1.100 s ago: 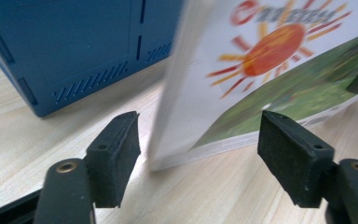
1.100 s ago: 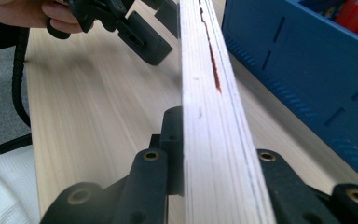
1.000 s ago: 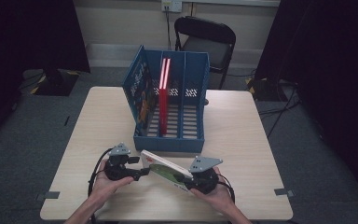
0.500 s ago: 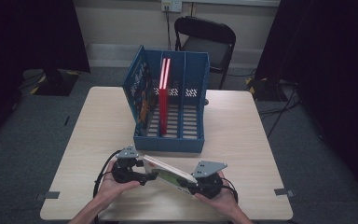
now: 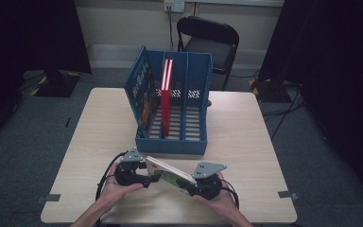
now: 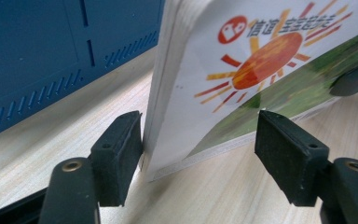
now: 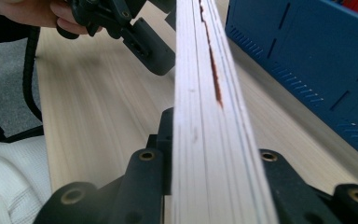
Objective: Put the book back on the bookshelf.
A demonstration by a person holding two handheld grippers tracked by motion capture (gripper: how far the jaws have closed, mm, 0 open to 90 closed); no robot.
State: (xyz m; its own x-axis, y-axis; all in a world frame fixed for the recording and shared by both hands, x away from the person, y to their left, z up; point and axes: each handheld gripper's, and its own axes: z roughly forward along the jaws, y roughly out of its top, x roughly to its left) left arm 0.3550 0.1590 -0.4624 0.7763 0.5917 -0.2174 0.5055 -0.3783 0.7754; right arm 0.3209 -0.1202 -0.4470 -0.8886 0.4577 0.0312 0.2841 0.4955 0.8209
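**Book held between two grippers in front of the blue file rack**

While the right gripper (image 5: 194, 185) pinches the book (image 5: 169, 174) by its near end, the book stands on edge, low over the desk (image 5: 246, 142), just in front of the blue file rack (image 5: 172, 144). In the right gripper view the page block rises straight up between the two black jaws, which press on it from both sides.

At the book's other end sits the left gripper (image 5: 147, 174), its jaws spread around the corner of the book. In the left gripper view one pad lies against the book's page edge, or very nearly so, while the other stands clear of the cover, which shows an orange sun and green ground; these jaws have just been closing a little, with the book's corner between them.

Inside the rack a red book (image 5: 165, 99) stands upright in a middle compartment. Behind the desk stands a black folding chair (image 5: 212, 40).
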